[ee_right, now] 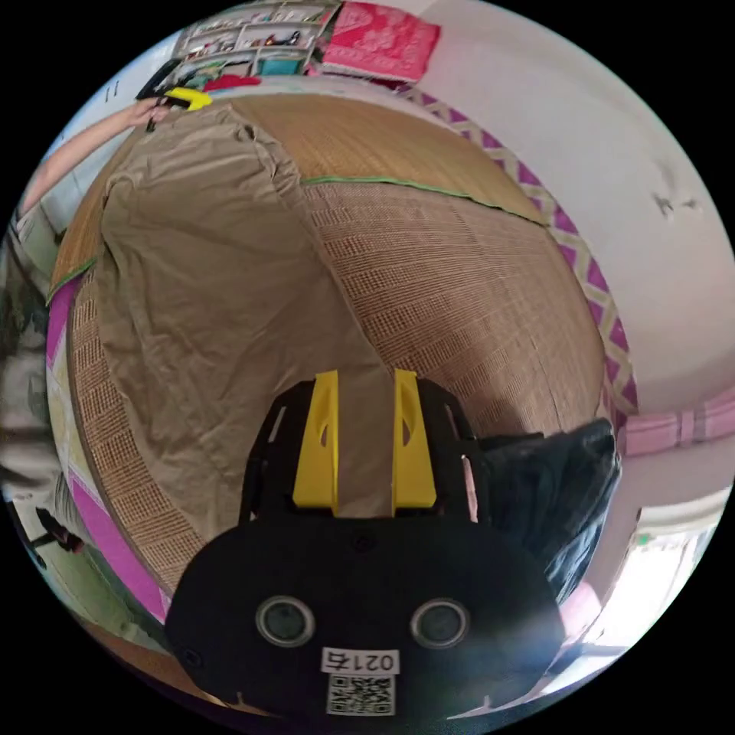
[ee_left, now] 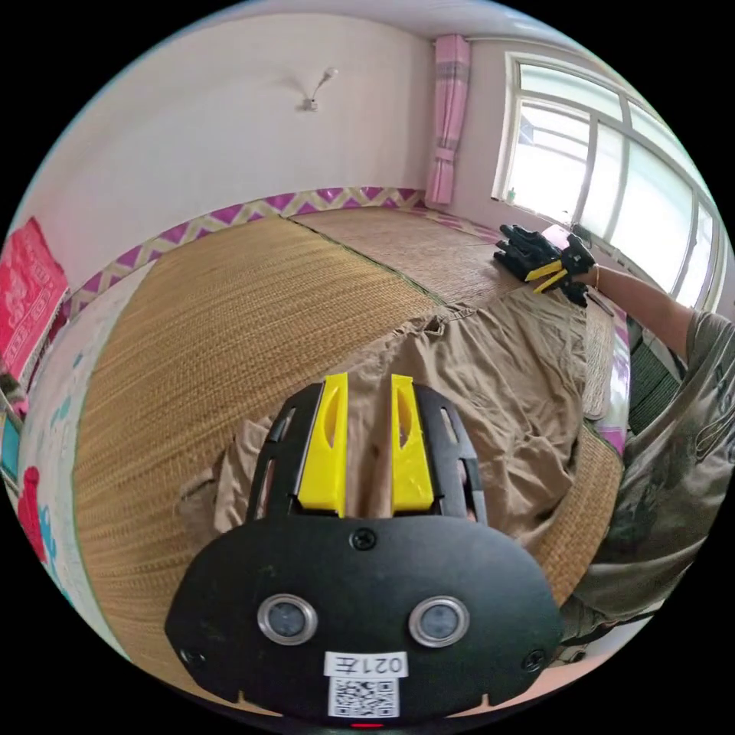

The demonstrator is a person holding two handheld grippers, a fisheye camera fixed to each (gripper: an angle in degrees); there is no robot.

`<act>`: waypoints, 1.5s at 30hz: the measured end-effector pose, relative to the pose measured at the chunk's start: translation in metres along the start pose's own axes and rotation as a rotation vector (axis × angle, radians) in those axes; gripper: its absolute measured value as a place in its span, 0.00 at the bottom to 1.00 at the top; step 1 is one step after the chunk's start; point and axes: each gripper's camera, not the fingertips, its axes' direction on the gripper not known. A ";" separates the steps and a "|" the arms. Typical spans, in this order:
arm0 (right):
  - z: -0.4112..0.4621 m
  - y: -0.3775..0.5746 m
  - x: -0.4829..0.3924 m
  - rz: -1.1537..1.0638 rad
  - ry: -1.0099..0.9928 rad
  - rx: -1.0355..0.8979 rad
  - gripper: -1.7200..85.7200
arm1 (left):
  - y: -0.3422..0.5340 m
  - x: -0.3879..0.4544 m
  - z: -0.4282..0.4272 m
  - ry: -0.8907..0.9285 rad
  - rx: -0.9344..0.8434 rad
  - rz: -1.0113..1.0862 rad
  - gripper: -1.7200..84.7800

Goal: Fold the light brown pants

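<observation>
Woven straw mat point(ee_left: 230, 321): coarse, ribbed, golden-brown, in panels edged with thin green binding, covering the raised platform; a purple-and-cream zigzag border point(ee_left: 230, 217) ran along the foot of the white plaster wall.

Light brown pants point(ee_left: 475, 383): soft, creased cotton-like cloth, spread lengthwise on the mat, rumpled toward one end, smoother and tapering toward the other point(ee_right: 222, 291).

Black bag point(ee_right: 551, 490): glossy, crinkled plastic, slumped on the mat just beside the right gripper.

Left gripper point(ee_left: 369, 379): black frame, two flat yellow plastic jaws with oval cut-outs, standing parted with pant fabric showing in the gap; whether the jaws pressed the cloth could not be told. It appeared small at the pants' far end in the right gripper view point(ee_right: 186, 98).

Right gripper point(ee_right: 366, 377): same build, jaws apart, a strip of pants between them; grip could not be told. Seen in the left gripper view point(ee_left: 547, 272), held by a black-gloved hand point(ee_left: 576, 256) at the cloth's far edge.

Pink curtain point(ee_left: 448, 115): narrow, gathered, beside the window.
</observation>
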 end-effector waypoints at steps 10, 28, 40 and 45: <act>0.035 -0.019 0.038 -0.011 -0.192 0.034 0.09 | -0.023 -0.024 0.046 0.154 -0.126 0.084 0.13; -0.014 0.054 0.048 0.087 -0.115 0.240 0.01 | -0.006 -0.027 0.015 0.225 -0.092 0.196 0.01; -0.162 0.242 -0.135 0.116 -0.130 0.524 0.01 | 0.182 0.103 -0.204 0.229 0.137 0.262 0.01; -0.167 0.284 -0.230 0.123 -0.198 0.454 0.01 | 0.280 0.109 -0.200 0.284 0.159 0.028 0.01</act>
